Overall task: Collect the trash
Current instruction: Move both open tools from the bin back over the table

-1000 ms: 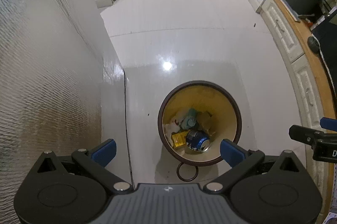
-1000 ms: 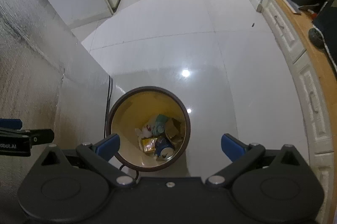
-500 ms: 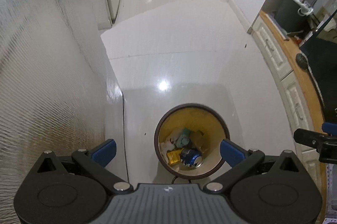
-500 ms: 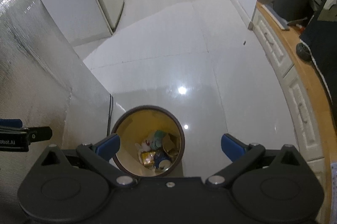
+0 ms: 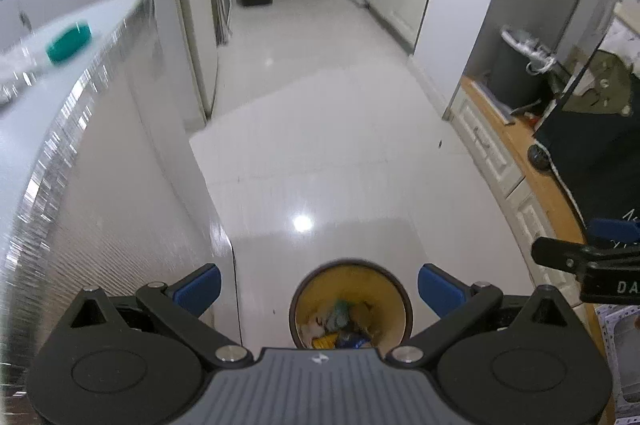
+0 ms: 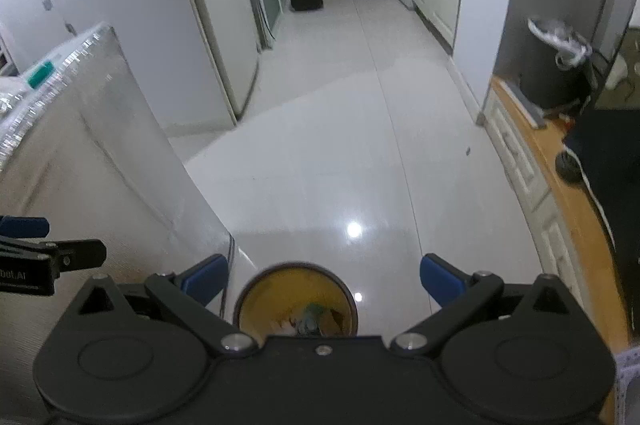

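Both hand-held grippers, left gripper (image 5: 318, 283) and right gripper (image 6: 324, 279), hang spread and empty above the trash bin (image 5: 351, 305) on the floor, so aim next at the table's teal-capped bottle (image 5: 68, 41), approaching level.

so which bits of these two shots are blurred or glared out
Left wrist view: motion smear on the teal-capped item and the foil-faced panel, a lamp glare spot on the floor, and the trash in the bin is soft. Right wrist view: a similar glare spot, the bin blurred, and fisheye bending at the edges.
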Demonstrator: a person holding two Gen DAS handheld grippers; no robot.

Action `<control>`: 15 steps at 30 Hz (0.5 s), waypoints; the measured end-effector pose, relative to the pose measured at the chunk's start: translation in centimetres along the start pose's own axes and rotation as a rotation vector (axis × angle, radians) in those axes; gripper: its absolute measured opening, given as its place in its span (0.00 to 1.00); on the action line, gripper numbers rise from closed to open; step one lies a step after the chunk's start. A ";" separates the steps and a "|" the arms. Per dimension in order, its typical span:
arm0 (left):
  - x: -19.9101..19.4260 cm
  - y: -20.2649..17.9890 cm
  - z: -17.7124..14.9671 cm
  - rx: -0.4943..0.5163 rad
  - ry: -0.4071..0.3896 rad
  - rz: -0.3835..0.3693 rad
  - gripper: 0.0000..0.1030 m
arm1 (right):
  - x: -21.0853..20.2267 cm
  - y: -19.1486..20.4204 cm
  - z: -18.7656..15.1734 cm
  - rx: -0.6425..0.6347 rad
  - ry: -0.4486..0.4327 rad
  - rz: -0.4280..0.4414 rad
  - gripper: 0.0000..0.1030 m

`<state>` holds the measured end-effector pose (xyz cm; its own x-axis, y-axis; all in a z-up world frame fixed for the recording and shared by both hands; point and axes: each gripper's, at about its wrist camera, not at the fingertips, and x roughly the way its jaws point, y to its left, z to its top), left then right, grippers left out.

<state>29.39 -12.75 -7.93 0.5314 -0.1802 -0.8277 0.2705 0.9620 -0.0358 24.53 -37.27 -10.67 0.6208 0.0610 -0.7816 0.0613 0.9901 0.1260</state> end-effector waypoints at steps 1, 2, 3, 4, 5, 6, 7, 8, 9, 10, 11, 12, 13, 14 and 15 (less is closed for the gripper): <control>-0.9 0.0 0.1 0.004 -0.018 0.001 1.00 | -0.7 0.3 0.2 -0.005 -0.016 0.005 1.00; -1.6 0.0 0.2 0.008 -0.033 0.002 1.00 | -1.3 0.5 0.5 -0.011 -0.031 0.010 1.00; -2.5 0.0 0.3 0.013 -0.053 0.005 1.00 | -2.0 0.8 0.7 -0.017 -0.047 0.015 1.00; -3.3 0.1 0.5 0.017 -0.071 0.010 1.00 | -2.7 1.1 1.0 -0.022 -0.062 0.020 1.00; -4.0 0.1 0.6 0.021 -0.086 0.013 1.00 | -3.3 1.4 1.3 -0.027 -0.076 0.026 1.00; -4.9 0.2 0.8 0.024 -0.108 0.018 1.00 | -3.9 1.7 1.6 -0.032 -0.093 0.031 1.00; -5.7 0.4 0.9 0.026 -0.127 0.023 1.00 | -4.5 2.0 1.9 -0.037 -0.111 0.037 1.00; -6.6 0.6 1.0 0.027 -0.145 0.028 1.00 | -5.1 2.2 2.1 -0.041 -0.126 0.042 1.00; -7.4 0.7 1.2 0.029 -0.163 0.033 1.00 | -5.7 2.5 2.4 -0.045 -0.143 0.048 1.00; -8.1 0.9 1.4 0.032 -0.180 0.040 1.00 | -6.3 2.8 2.7 -0.048 -0.160 0.055 1.00; -8.8 1.1 1.6 0.034 -0.198 0.045 1.00 | -6.8 3.1 3.0 -0.050 -0.176 0.060 1.00; -9.4 1.2 1.8 0.035 -0.213 0.050 1.00 | -7.3 3.4 3.2 -0.053 -0.190 0.066 1.00; -10.2 1.6 1.9 0.035 -0.234 0.055 1.00 | -7.8 3.8 3.6 -0.058 -0.206 0.074 1.00; -11.0 2.0 2.0 0.033 -0.251 0.059 1.00 | -8.3 4.2 3.8 -0.063 -0.219 0.079 1.00; -11.6 2.4 2.3 0.032 -0.270 0.064 1.00 | -8.7 4.6 4.1 -0.069 -0.234 0.086 1.00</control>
<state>25.70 -8.86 2.87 0.7414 -0.1718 -0.6487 0.2525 0.9671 0.0325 22.61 -33.77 -0.74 0.7860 0.1226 -0.6059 -0.0483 0.9893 0.1376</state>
